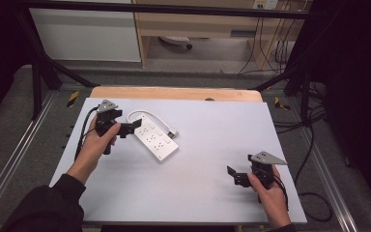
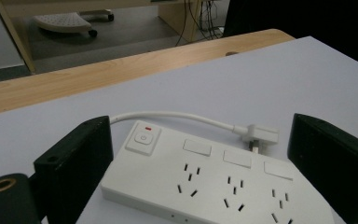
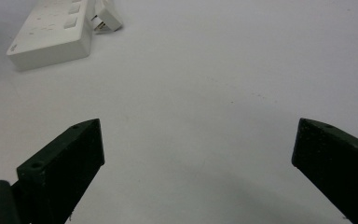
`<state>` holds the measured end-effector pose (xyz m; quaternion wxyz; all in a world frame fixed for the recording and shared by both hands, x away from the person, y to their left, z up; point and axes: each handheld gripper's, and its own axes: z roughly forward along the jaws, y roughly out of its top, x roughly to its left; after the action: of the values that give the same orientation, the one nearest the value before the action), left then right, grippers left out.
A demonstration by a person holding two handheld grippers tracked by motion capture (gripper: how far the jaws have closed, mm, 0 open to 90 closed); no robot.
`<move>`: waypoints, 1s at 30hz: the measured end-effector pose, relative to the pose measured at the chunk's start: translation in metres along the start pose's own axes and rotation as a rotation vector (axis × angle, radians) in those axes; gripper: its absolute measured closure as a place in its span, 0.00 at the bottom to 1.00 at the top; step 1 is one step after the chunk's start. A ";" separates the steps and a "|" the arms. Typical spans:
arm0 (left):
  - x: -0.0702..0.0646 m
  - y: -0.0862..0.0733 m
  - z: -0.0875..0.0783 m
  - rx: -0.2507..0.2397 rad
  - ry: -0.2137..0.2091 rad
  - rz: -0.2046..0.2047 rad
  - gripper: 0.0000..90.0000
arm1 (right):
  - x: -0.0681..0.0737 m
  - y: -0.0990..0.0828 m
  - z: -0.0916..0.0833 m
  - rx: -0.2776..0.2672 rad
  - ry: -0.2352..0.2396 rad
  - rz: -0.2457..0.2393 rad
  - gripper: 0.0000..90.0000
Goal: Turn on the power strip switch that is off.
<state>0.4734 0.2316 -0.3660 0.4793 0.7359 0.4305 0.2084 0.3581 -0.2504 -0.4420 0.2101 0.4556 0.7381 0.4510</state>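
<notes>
White plastic, the power strip (image 1: pixel 153 138) lies on the left half of the pale table (image 1: pixel 207 159), its cord (image 1: pixel 147 114) looping to a plug (image 1: pixel 173 132) just beside it. The left gripper (image 1: pixel 134 126) is at the strip's switch end, jaws spread wide with the strip between them; whether either jaw touches it is hard to tell. In the left gripper view the strip's near end (image 2: pixel 214 186) is cut off at the bottom edge. The right gripper (image 1: pixel 232 175) rests well apart, jaws wide over bare table; in its view the strip (image 3: pixel 51 32) is cropped at the top corner.
</notes>
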 end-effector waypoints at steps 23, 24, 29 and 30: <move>0.008 -0.028 -0.043 -0.027 -0.009 -0.038 0.08 | 0.001 0.000 0.002 0.006 -0.003 -0.005 0.03; 0.009 -0.030 -0.046 -0.030 -0.011 -0.041 0.08 | 0.001 0.000 0.002 0.005 -0.003 -0.005 0.03; 0.012 -0.041 -0.059 -0.038 -0.008 -0.051 0.08 | 0.001 0.000 0.003 0.007 -0.004 -0.003 0.03; 0.013 -0.043 -0.062 -0.041 -0.005 -0.052 0.08 | 0.001 0.000 0.003 0.006 -0.004 -0.004 0.03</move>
<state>0.4167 0.2824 -0.3776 0.5005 0.7151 0.4440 0.2025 0.3595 -0.2482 -0.4431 0.2110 0.4557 0.7400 0.4474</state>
